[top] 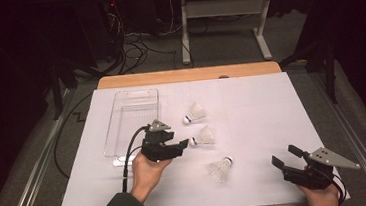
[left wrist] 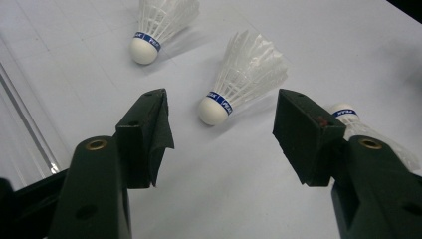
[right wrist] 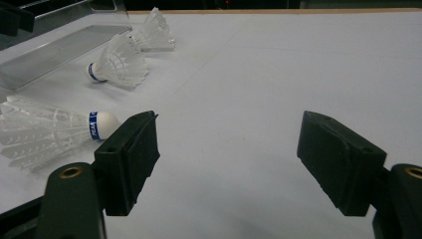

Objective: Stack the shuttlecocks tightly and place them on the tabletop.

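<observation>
Shuttlecock count: three, all white-feathered with a white cork and a blue band, all lying on their sides on the white sheet that covers the counter (top: 271, 105).

The middle shuttlecock (top: 203, 137) is the one I am addressing. It lies near the centre of the counter with its cork toward my left gripper (top: 183, 145). In the left gripper view this shuttlecock (left wrist: 239, 79) sits just ahead of the gap between the two jaws, cork nearest, feathers pointing away. The jaws stand wide apart and the pads touch nothing; the left gripper is open and empty.

The far shuttlecock (top: 195, 113) lies beyond the middle one, toward the back of the counter, apart from it. The near shuttlecock (top: 221, 168) lies closer to me and to the right of the middle one, also apart.

Tray count: one. The clear plastic tray (top: 124, 138) lies lengthwise on the left part of the sheet, just beside my left gripper. It holds none of the shuttlecocks.

Gripper count: two, one in each of my hands. My right gripper (top: 287, 156) rests at the near right edge of the counter, well apart from all three shuttlecocks. In the right gripper view its jaws are spread wide over bare sheet with nothing between them; it is open and empty.
</observation>
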A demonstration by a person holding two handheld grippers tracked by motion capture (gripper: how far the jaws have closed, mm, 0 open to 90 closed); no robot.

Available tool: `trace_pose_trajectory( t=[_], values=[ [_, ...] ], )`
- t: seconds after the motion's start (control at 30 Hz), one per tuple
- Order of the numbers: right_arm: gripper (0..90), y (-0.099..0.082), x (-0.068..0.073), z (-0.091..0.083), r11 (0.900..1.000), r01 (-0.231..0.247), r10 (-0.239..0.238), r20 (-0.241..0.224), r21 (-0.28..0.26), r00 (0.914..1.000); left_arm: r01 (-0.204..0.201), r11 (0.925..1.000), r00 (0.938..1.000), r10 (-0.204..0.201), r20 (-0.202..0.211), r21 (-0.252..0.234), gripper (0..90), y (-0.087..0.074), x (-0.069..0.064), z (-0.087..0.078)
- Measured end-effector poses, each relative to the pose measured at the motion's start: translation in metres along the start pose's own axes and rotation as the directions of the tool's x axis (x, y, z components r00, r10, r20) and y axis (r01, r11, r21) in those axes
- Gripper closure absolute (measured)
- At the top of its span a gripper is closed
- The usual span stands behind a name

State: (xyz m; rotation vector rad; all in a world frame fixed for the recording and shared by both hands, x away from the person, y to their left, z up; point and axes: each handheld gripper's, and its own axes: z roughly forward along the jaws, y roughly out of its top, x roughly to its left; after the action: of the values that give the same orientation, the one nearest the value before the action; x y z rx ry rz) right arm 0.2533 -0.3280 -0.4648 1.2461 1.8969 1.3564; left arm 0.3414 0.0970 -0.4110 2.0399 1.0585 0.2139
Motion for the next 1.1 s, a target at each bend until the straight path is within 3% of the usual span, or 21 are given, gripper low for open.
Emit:
trace_pose_trajectory(
  t=[0.47,0.87,1.1],
  values=[
    [24.9,0.000,0.000,0.000,1.0000,0.000,0.000,-0.001,0.000,1.0000,-0.010,0.9997,0.9999,0.010,-0.006,0.021,39.7,0.019,-0.001,0.009],
    [24.8,0.000,0.000,0.000,1.0000,-0.001,0.001,-0.003,0.000,1.0000,0.003,0.9990,0.9996,-0.001,-0.027,0.045,39.7,0.031,0.005,0.019],
    [24.9,0.000,0.000,0.000,1.0000,-0.004,0.004,-0.004,0.000,1.0000,0.031,0.9983,0.9992,-0.030,-0.025,0.050,39.6,0.034,0.010,0.025]
  ],
)
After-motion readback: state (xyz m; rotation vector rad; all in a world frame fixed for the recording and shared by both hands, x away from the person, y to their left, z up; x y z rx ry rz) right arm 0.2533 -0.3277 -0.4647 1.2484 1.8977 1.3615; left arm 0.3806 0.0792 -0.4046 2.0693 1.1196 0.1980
